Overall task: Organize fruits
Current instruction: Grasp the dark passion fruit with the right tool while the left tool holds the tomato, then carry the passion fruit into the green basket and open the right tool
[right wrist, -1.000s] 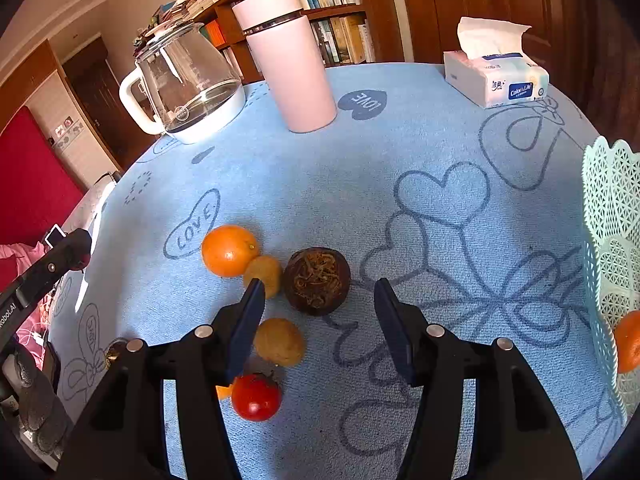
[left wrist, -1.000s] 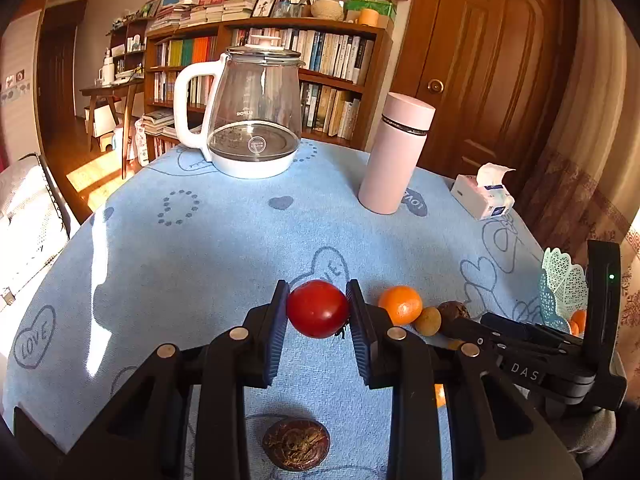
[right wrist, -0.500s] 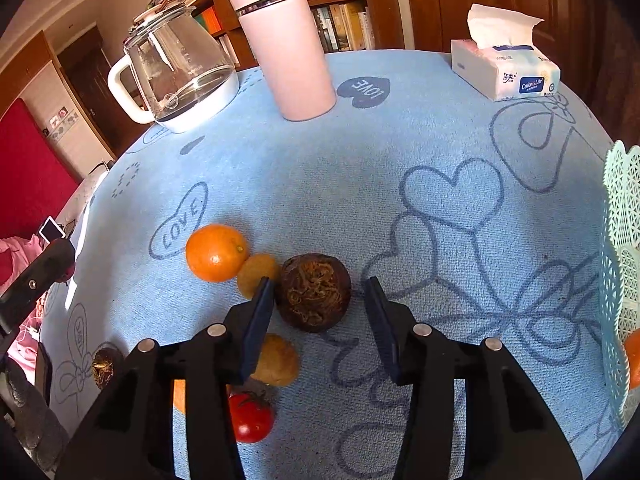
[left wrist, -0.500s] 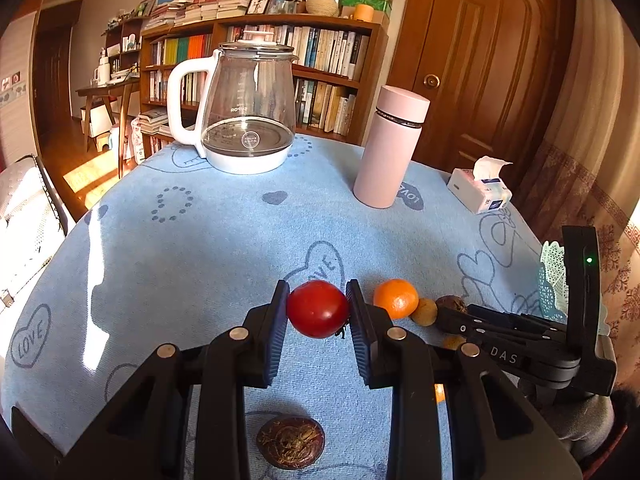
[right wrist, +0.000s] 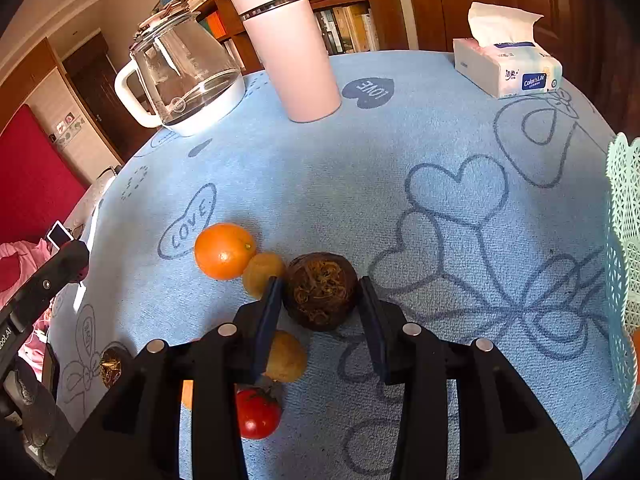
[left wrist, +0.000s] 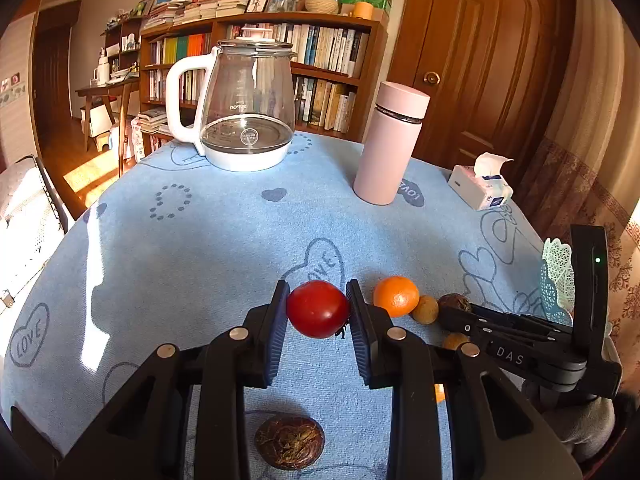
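Barely begun: tomato [left wrist: 317,309] clamped aloft in left gripper [left wrist: 317,316], right gripper [right wrist: 320,300] closing around dark fruit [right wrist: 320,291] on cloth [right wrist: 360,184], orange [right wrist: 223,251] and others left outside basket [right wrist: 624,208].

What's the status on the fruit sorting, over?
Left claw shut on the tomato. Right claw closing around the dark brown fruit. Small yellow-brown fruit crowds its left finger. Mint basket at right.
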{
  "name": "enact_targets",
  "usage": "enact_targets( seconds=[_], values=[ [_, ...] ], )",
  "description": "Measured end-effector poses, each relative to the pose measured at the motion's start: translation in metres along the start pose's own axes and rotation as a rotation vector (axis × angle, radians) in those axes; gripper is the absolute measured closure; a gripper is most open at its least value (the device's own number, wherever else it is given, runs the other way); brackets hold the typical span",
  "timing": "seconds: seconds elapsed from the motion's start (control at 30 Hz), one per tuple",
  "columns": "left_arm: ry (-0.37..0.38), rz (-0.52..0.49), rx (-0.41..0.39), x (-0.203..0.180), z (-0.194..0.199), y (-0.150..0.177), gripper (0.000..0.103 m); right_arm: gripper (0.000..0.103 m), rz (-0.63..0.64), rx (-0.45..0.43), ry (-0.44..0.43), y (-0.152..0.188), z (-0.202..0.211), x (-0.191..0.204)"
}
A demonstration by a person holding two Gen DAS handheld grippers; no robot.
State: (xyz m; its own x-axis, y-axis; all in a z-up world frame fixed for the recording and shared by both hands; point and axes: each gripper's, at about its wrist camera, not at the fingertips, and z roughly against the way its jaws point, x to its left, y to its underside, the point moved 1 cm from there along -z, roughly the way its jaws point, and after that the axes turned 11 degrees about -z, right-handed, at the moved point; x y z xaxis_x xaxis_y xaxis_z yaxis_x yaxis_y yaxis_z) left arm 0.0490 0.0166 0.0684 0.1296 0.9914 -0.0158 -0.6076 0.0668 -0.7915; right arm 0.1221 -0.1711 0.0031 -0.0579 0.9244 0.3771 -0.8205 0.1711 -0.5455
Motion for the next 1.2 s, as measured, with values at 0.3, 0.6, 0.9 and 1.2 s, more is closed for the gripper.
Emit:
enact_targets(
  seconds=[0.3, 0.6, 0.9, 1.2],
  values=[
    [-0.003, -0.006, 0.002, -0.001, -0.001, 0.001, 0.074, 0.063, -0.019, -0.120, -0.012, -0.002, 0.033, -0.003],
    [-0.003, -0.012, 0.003, -0.004, -0.002, 0.002, 0.074, 0.063, -0.062, -0.288, 0.030, -0.008, 0.085, -0.022],
    [0.000, -0.031, 0.002, -0.011, -0.001, 0.004, 0.074, 0.063, -0.198, -0.381, 0.112, -0.013, 0.121, -0.072],
    [-0.001, -0.047, 0.005, -0.016, -0.002, 0.005, 0.074, 0.063, -0.393, -0.418, 0.203, -0.010, 0.147, -0.138]
  ],
)
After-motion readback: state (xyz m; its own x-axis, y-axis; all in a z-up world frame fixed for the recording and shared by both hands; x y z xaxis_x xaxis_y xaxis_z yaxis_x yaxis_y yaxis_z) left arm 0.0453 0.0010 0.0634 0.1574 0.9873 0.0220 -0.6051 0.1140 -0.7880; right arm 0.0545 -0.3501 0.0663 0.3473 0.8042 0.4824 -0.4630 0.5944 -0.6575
